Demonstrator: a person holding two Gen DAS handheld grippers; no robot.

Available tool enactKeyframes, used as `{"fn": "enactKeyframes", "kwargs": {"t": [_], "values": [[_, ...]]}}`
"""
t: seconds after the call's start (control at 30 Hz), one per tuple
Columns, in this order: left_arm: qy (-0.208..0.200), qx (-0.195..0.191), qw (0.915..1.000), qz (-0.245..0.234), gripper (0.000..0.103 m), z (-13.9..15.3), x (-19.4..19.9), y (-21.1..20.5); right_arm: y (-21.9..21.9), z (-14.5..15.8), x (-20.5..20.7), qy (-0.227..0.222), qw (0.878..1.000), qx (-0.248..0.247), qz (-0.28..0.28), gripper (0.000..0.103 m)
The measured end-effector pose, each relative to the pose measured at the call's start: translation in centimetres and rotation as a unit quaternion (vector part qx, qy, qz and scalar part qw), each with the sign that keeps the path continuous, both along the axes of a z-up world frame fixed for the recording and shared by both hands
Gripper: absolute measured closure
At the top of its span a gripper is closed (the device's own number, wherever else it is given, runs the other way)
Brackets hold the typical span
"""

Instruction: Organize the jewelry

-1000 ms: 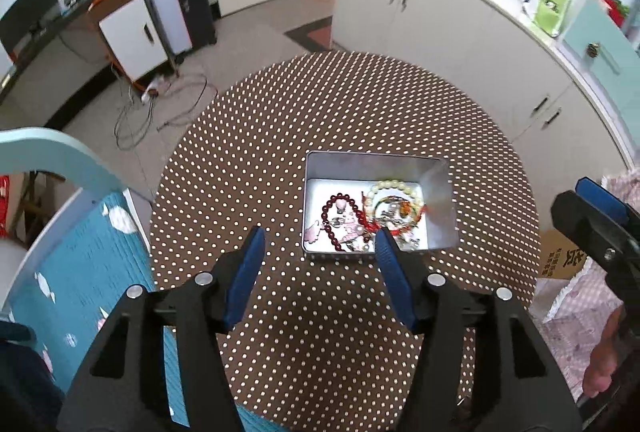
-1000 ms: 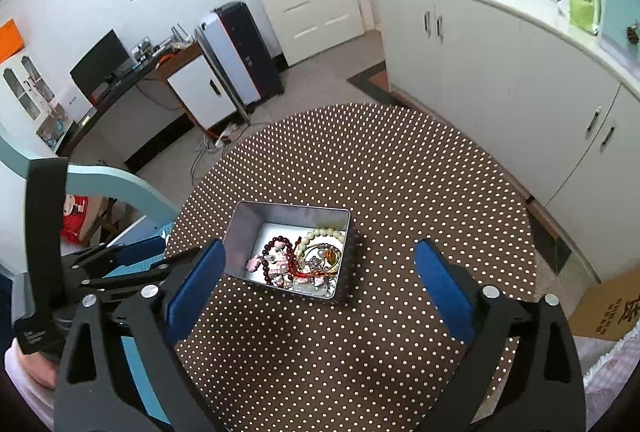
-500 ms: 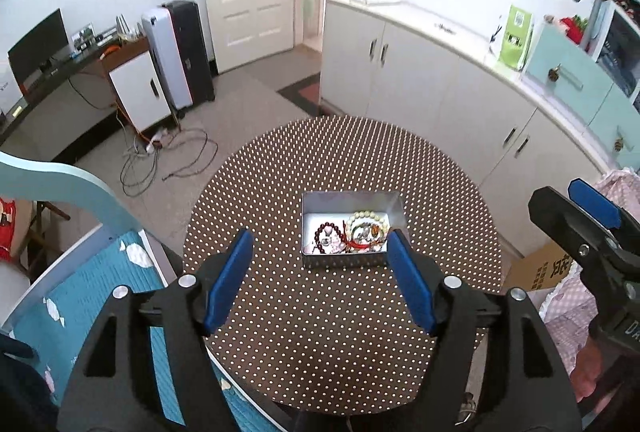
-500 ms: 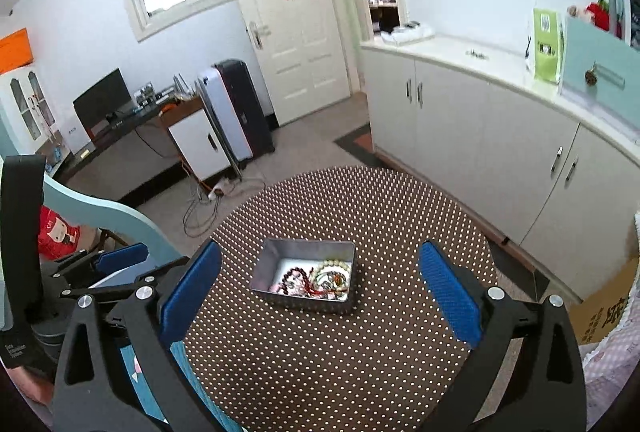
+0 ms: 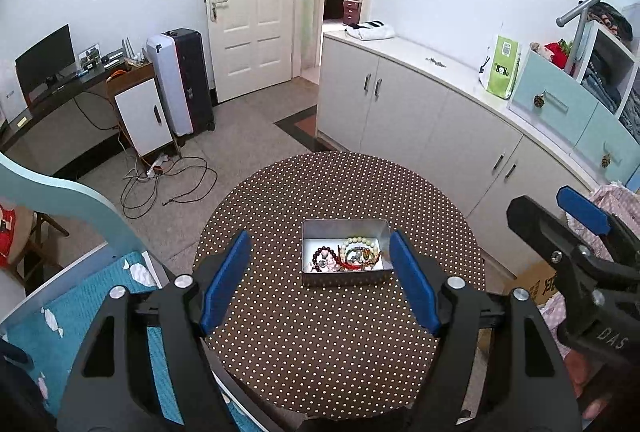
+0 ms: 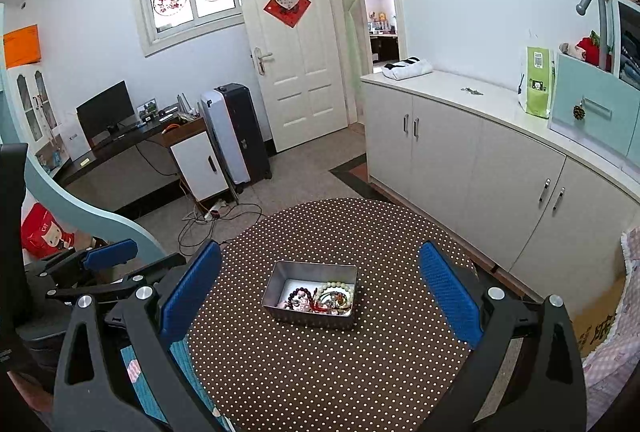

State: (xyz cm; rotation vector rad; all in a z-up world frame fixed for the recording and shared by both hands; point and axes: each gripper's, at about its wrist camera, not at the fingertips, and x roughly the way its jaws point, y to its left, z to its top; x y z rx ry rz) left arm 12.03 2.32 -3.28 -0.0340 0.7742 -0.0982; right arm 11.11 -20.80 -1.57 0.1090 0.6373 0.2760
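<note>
Now your left wrist view takes in far more of the room than it did a second ago: the metal tin (image 5: 345, 251) has shrunk from a large shape just past the fingertips to a small box near the middle of the round polka-dot table (image 5: 340, 332), well beyond the left gripper (image 5: 320, 280). You have pulled that tool up and back from the tin. Its blue pads (image 5: 225, 282) stand spread wide with nothing between them. Inside the tin lie a dark beaded bracelet (image 5: 323, 257), a pale beaded bracelet (image 5: 359, 243) and a tangle with red cord (image 5: 354, 262), all heaped together on the tin's floor. Off to the right of the tin you can see the right gripper (image 5: 576, 232) from the side, also clear of the table.

From the right wrist view the same retreat shows. The tin (image 6: 311, 294) sat close under the fingers a second ago; it now lies well ahead of the right gripper (image 6: 320, 296), whose pads (image 6: 449, 298) are likewise spread apart and empty. The left gripper (image 6: 100, 264) hangs off the table's edge, left of the tin.

Since every piece sits inside the tin and both tools have drawn away with nothing in them, the tidying looks finished, or nearly so.
</note>
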Motion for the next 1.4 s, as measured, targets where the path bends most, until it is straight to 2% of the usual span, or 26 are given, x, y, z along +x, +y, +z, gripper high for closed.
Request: {"fn": "enactKeyframes", "kwargs": {"t": [1.17, 1.4], "values": [[-0.015, 0.006, 0.9999, -0.002, 0.029, 0.7, -0.2, 0.1, 0.3, 0.3, -1.1, -0.014, 1.0, 0.002, -0.009, 0.007], [-0.01, 0.01, 0.9999, 0.003, 0.025, 0.7, 0.0, 0.2, 0.3, 0.3, -1.4, -0.013, 1.0, 0.0, -0.01, 0.007]]}}
